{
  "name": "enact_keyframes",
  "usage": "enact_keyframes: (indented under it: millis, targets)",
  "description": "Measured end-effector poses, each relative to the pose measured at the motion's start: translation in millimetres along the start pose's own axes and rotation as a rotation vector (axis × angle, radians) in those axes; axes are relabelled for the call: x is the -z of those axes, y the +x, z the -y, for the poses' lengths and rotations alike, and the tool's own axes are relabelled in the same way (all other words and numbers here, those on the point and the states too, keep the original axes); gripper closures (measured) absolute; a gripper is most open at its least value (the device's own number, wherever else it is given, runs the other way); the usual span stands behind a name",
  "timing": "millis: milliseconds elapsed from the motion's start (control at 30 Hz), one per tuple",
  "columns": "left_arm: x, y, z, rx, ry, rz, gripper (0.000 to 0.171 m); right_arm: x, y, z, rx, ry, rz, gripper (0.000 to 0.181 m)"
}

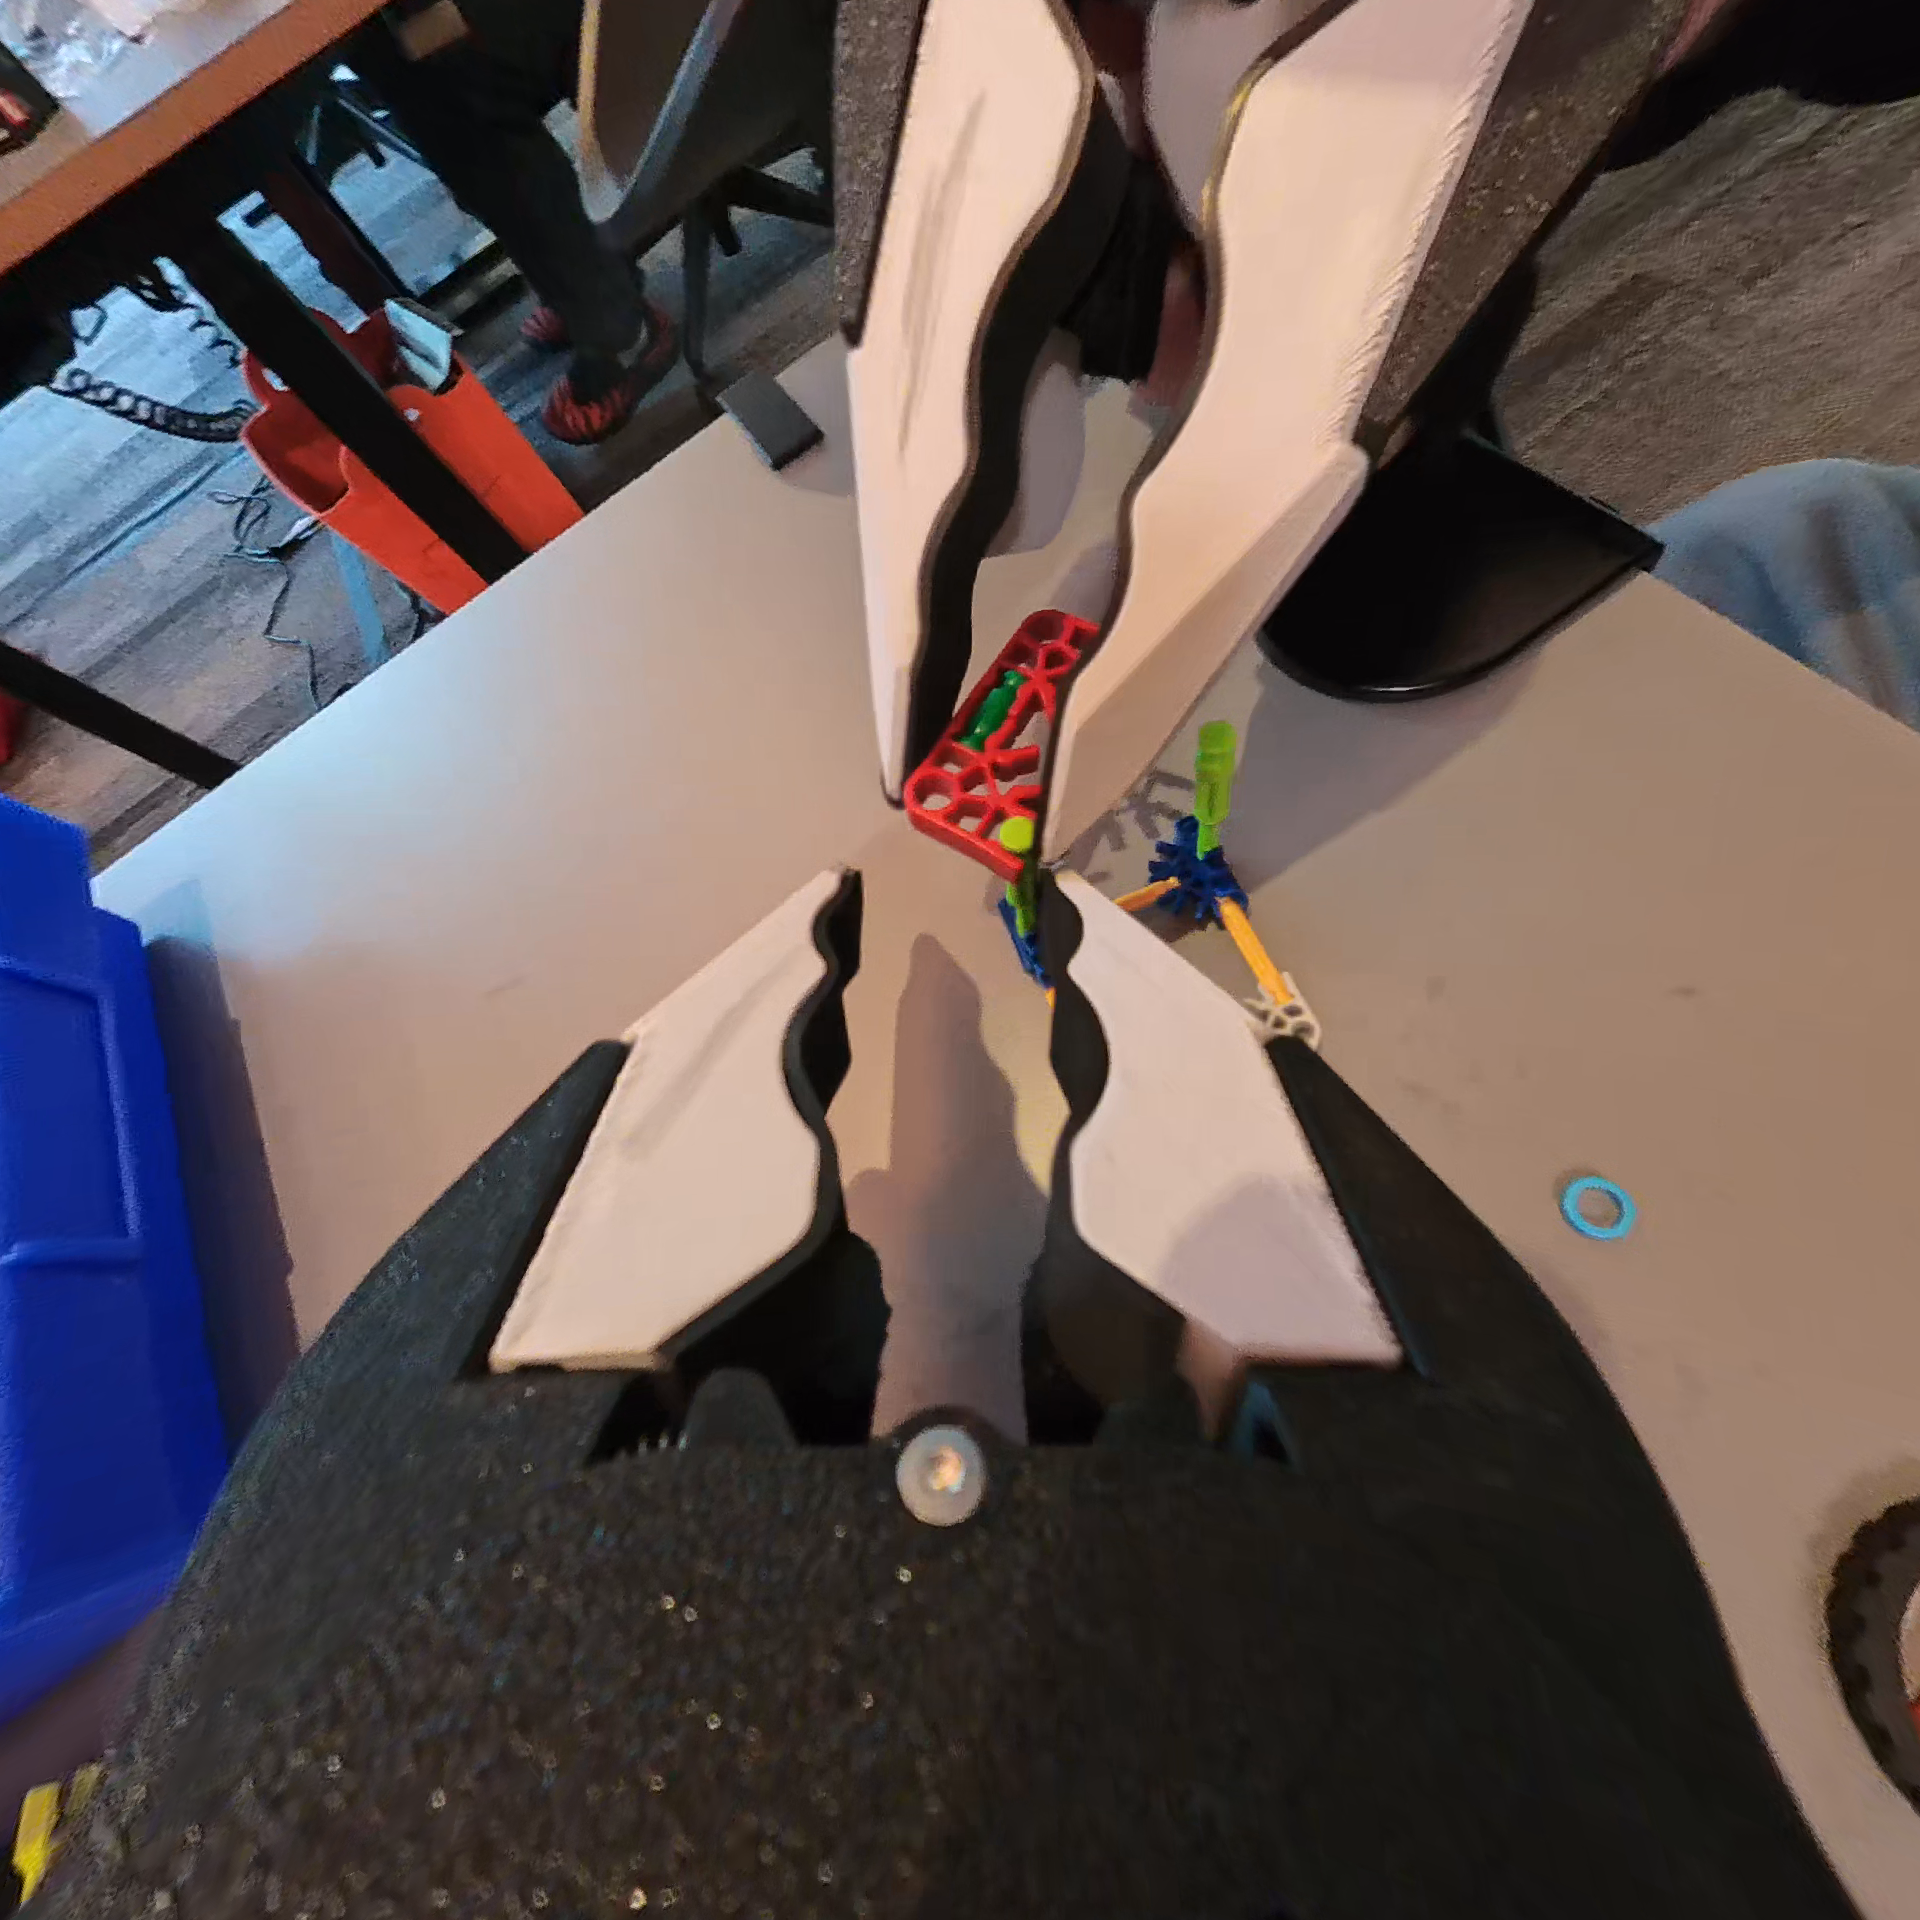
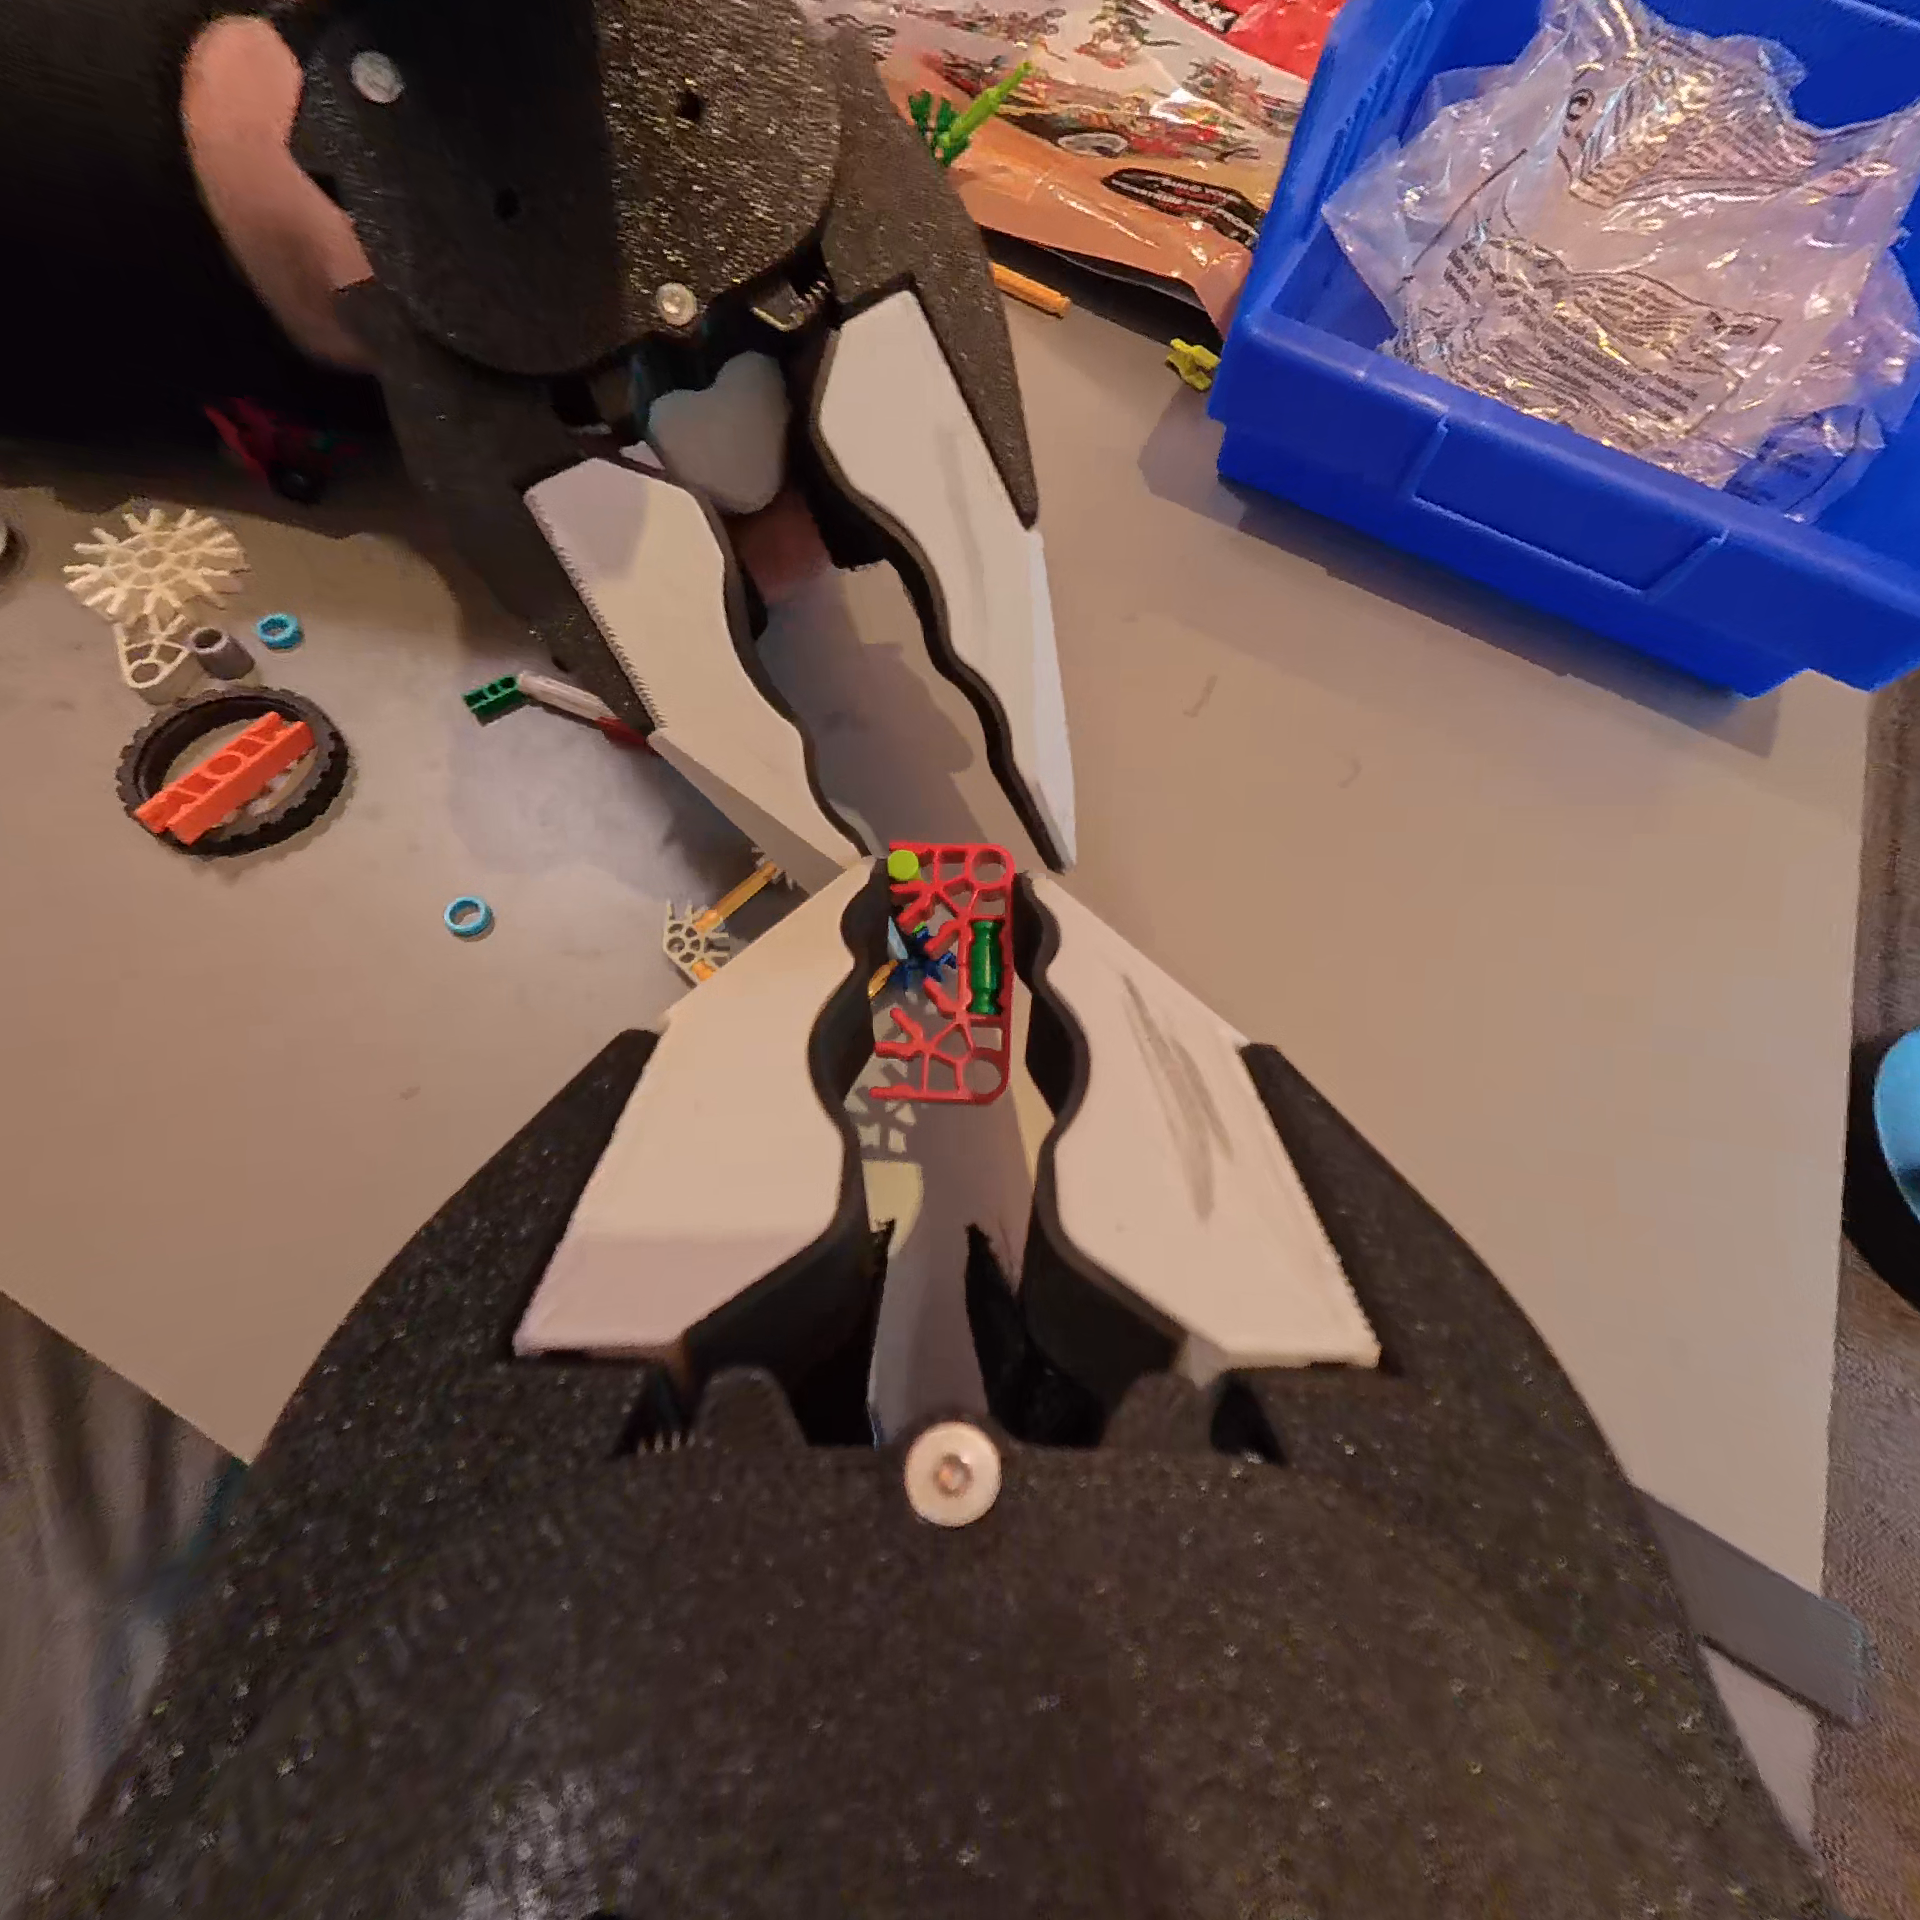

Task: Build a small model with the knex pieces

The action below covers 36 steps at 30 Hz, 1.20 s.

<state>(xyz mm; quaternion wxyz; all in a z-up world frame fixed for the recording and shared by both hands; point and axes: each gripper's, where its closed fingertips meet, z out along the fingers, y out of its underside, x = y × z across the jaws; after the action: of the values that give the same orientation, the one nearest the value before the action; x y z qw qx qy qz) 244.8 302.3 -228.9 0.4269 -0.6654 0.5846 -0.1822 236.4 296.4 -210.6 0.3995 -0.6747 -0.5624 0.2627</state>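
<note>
My right gripper (image 2: 951, 878) is shut on a red lattice panel (image 2: 951, 997) and holds it just above the grey table (image 2: 1403, 987). A short dark green rod (image 2: 987, 966) is clipped in the panel. A lime rod (image 2: 902, 864) meets the panel's far corner. In the left wrist view the right gripper (image 1: 971, 821) comes in from above with the panel (image 1: 987, 748). My left gripper (image 1: 951, 878) is open, its right fingertip (image 1: 1060, 904) against the lime rod (image 1: 1020, 847). That rod rises from a small frame of blue connectors (image 1: 1200, 883), yellow rods and a white connector (image 1: 1288, 1013).
A blue bin (image 2: 1507, 468) with clear bags stands at the table's corner. A black tyre (image 2: 234, 769) with an orange piece, a white snowflake connector (image 2: 156, 566), light blue rings (image 1: 1597, 1208) and a leaflet (image 2: 1091, 125) lie about. A black stand base (image 1: 1455, 582) sits behind. My two grippers' fingertips are within a few centimetres of each other. The white snowflake connector (image 2: 156, 566) is about equally far from each gripper, around 20 centimeters.
</note>
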Motion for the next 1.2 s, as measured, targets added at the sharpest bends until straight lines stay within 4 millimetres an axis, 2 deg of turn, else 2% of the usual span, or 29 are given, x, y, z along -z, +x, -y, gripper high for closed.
enact_keyframes:
  millis: [167, 233, 267, 433, 1033, 1200]
  targets:
    - [-0.5, 8.2, 1.9, -0.054, 0.035, -0.072, 0.139, -1.8, -8.3, -0.5, -0.007, 0.009, 0.063, 0.16]
    - [0.9, 10.6, 2.8, -0.098, 0.047, -0.071, 0.141, -2.3, -11.6, -0.4, -0.011, 0.014, 0.08, 0.16]
    - [1.2, 13.4, 2.7, -0.108, 0.046, -0.082, 0.147, -2.7, -12.2, -0.4, -0.013, 0.015, 0.085, 0.16]
    - [2.2, 17.6, 2.6, -0.128, 0.039, -0.098, 0.15, -2.3, -16.6, -1.0, -0.01, 0.014, 0.105, 0.161]
    - [2.0, 20.5, 1.6, -0.161, 0.014, -0.099, 0.154, -2.6, -19.8, -0.7, 0.086, -0.042, 0.112, 0.163]
    - [2.2, 18.8, 0.4, -0.135, 0.007, -0.095, 0.151, -2.8, -17.3, -1.2, 0.018, -0.072, 0.121, 0.16]
